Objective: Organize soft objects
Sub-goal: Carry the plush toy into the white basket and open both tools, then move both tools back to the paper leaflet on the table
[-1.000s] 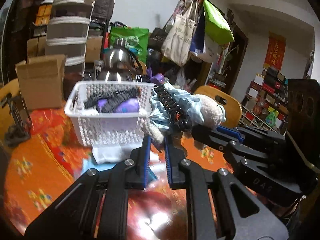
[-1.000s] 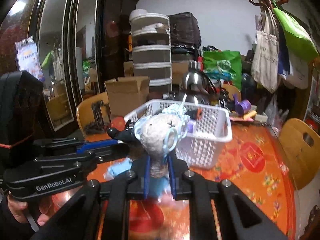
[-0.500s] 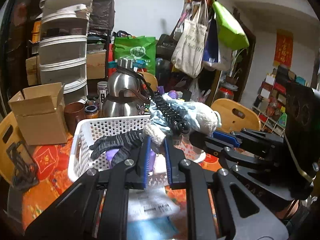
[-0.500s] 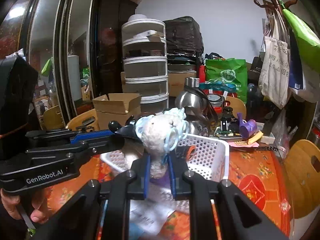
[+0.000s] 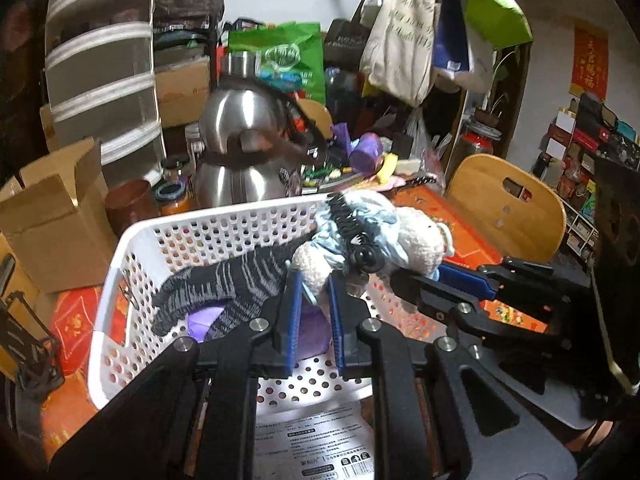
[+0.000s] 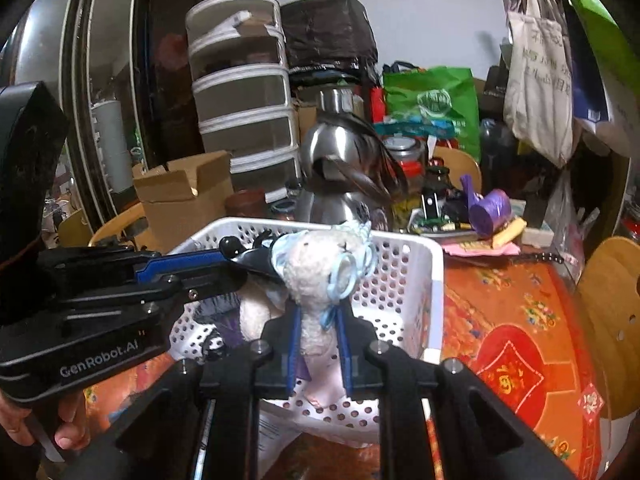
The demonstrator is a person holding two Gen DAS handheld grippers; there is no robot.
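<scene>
The table (image 6: 516,320) has a red, flowery cloth. A white basket (image 5: 224,224), a brown box (image 5: 52,216) and a shiny kettle (image 5: 244,148) sit on it.

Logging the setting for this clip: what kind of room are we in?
Most likely a cluttered room in a home, a dining or storage corner. A table with an orange-red cloth carries a steel kettle, tote bags hang overhead, and stacked plastic drawers stand behind.

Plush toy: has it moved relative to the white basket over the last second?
Yes. The plush toy, gripped at both ends, was short of the white basket; now it hangs over its inside.
</scene>
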